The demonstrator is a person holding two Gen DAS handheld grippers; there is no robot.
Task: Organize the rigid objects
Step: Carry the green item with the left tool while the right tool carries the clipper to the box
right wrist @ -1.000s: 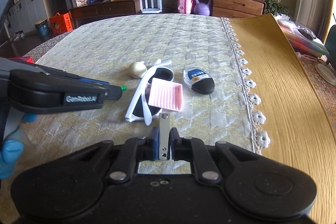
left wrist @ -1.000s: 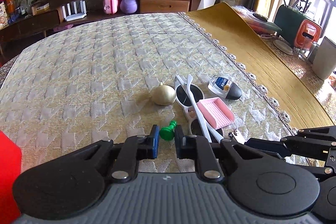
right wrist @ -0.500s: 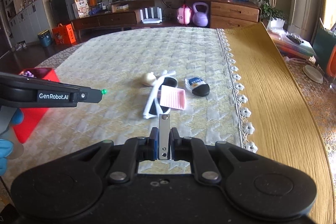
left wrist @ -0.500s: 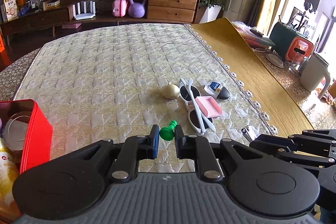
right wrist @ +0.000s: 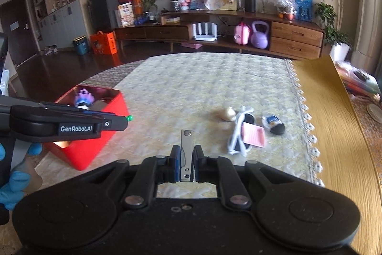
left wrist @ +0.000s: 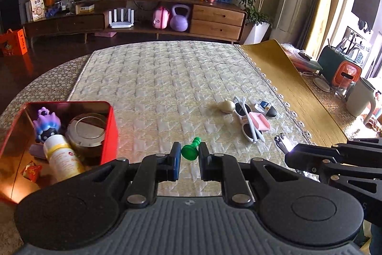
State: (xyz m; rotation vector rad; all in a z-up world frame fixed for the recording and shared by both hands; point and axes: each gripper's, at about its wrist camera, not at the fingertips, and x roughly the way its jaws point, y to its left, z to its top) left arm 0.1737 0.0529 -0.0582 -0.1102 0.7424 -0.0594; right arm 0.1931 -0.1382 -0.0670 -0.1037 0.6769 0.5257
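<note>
"GenRobot.AI" on left hand-held gripper (right wrist: 127, 120), snack bag (left wrist: 37, 7) print illegible

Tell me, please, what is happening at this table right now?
A person is tidying small items, one tool in each hand. The left tool grips a green chess pawn; the right tool grips a metal nail clipper. Both are held above the table near the red tin, which already holds a jar, a bottle and a toy. White sunglasses, a pink tray and a few other pieces lie on the cloth.
</note>
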